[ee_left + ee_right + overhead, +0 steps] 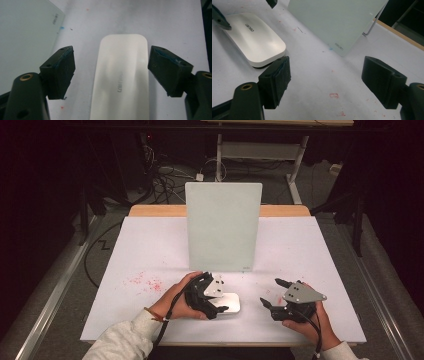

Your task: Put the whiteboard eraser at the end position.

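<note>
A white oblong block with rounded corners (232, 303) lies flat on the white table (150, 250), just in front of an upright pale glass board (223, 225). My left gripper (218, 293) is open, its jaws standing on either side of the block's near end without touching it. The left gripper view shows the block (122, 75) running between the left gripper's (111, 53) two pads. To the right of the block, my right gripper (271, 292) is open and holds nothing. The right gripper (327, 62) points toward the block (254, 37) and the board (337, 20).
Red marker specks (145, 282) stain the table's left part, and small red marks (334, 95) lie under the right gripper. The board rests on a wire stand (369, 27). A wooden strip (155, 211) runs along the far edge. Cables (165, 180) lie on the floor behind.
</note>
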